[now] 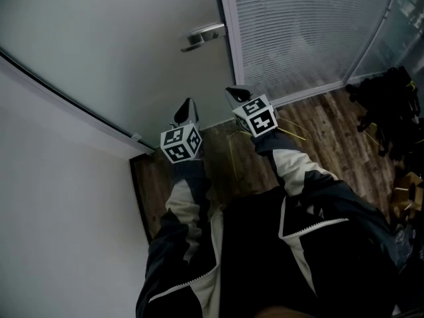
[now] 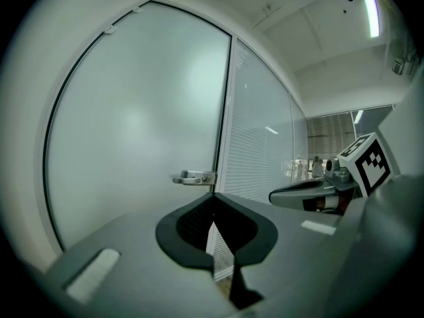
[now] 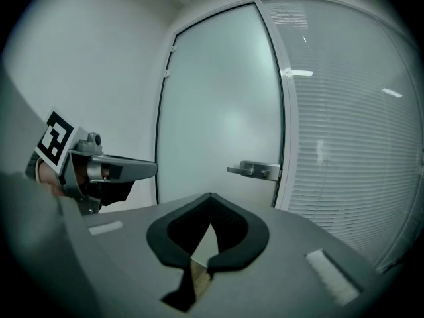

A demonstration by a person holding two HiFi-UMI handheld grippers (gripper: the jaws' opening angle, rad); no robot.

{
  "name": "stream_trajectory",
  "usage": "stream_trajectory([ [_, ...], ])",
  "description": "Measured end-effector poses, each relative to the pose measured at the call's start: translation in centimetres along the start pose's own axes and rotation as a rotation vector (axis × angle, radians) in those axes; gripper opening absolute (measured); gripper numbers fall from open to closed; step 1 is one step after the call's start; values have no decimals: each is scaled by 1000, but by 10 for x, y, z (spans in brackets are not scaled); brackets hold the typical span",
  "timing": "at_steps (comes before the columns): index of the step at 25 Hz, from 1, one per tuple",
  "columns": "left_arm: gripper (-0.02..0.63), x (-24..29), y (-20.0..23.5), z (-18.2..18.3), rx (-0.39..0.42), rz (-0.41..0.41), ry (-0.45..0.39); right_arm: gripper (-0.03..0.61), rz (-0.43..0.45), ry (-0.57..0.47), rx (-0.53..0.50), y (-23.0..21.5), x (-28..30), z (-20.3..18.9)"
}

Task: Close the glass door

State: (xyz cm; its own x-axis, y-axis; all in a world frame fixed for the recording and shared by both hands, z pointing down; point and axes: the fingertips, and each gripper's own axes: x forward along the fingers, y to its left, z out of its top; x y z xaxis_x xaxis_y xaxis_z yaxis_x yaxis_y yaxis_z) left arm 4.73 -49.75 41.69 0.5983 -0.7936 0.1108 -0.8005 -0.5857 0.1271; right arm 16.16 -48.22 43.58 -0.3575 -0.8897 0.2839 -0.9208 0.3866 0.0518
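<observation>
Office, prob.; frosted glass door (image 1: 119, 52) w/ lever handle (image 1: 204, 36); blind-covered glass partition (image 1: 298, 32); wood-look floor (image 1: 331, 131)

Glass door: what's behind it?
Nothing shows through the glass door: its pane is frosted, pale and milky. Only its metal handle sits on this side. Whatever lies behind is hidden.

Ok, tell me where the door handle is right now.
The door handle sits at the right edge of the glass door, top centre of the head view, right beside the frame of the blinds panel.
</observation>
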Motion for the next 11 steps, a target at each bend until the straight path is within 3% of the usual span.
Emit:
stream_trajectory([
  [6, 3, -5, -17, 12, 16, -3, -8, 2, 3, -10, -12, -1, -16, 11],
  [11, 3, 6, 20, 8, 18, -13, 0, 2, -4, -6, -13, 11, 21, 14],
])
